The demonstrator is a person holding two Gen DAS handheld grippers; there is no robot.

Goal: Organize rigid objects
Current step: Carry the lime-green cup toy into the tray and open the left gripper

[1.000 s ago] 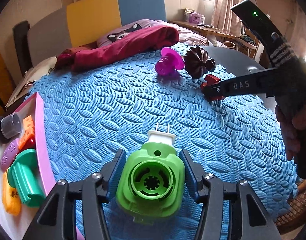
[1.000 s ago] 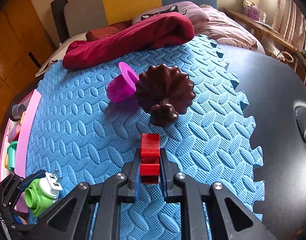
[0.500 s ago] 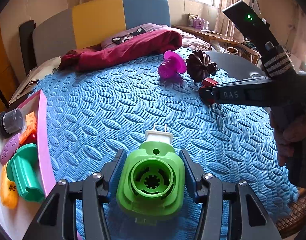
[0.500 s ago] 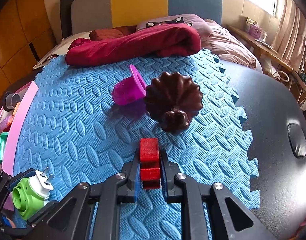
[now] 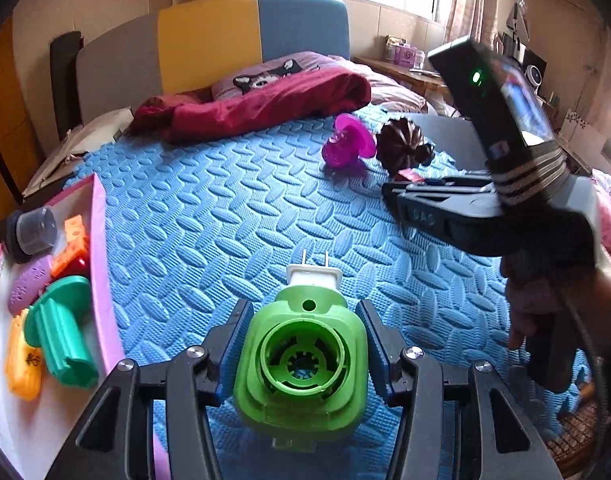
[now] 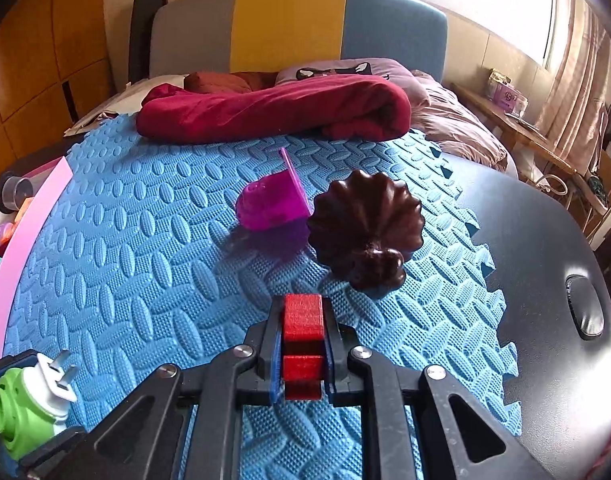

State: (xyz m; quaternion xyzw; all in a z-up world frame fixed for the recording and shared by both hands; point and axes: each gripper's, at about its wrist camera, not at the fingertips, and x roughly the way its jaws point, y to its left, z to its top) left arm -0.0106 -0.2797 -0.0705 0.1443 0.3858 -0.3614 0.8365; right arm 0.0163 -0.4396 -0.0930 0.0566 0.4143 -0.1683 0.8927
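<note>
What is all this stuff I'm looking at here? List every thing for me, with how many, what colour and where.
green plug-in device: one, green with a white two-pin plug, between the left gripper's pads
red block: one, red, clamped in the right gripper
purple cup: one, magenta, on its side on the mat
brown fluted piece: one, dark brown, right beside the purple cup
foam mat: one, blue, covering the bed
pink tray: one, pink rim, at the mat's left edge
tray contents: several, including green, orange, purple and grey pieces
red blanket: one, dark red, at the mat's far end
left gripper: one, black
right gripper: one, black
hand: one, holding the right gripper's handle
</note>
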